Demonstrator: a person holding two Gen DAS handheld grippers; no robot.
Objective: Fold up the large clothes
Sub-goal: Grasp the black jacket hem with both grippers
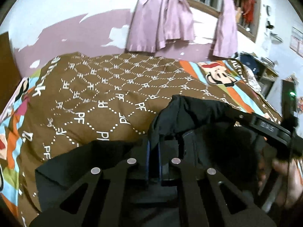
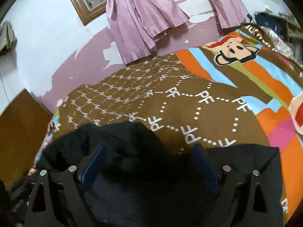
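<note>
**A bedroom in a home**

A bed (image 1: 113, 94) fills the middle of both views, covered by a brown blanket (image 2: 189, 117) printed with "PF" letters and cartoon monkey faces. Behind it, pink curtains (image 2: 140, 24), knotted, hang from a wood-framed window (image 2: 79, 9). The wall (image 1: 75, 30) shows peeling pink paint. Cluttered shelves (image 1: 265, 70) stand at the right.

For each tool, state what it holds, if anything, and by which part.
The left tool is shut on a raised fold of the black garment. The right tool is open over the garment, holding nothing.
</note>
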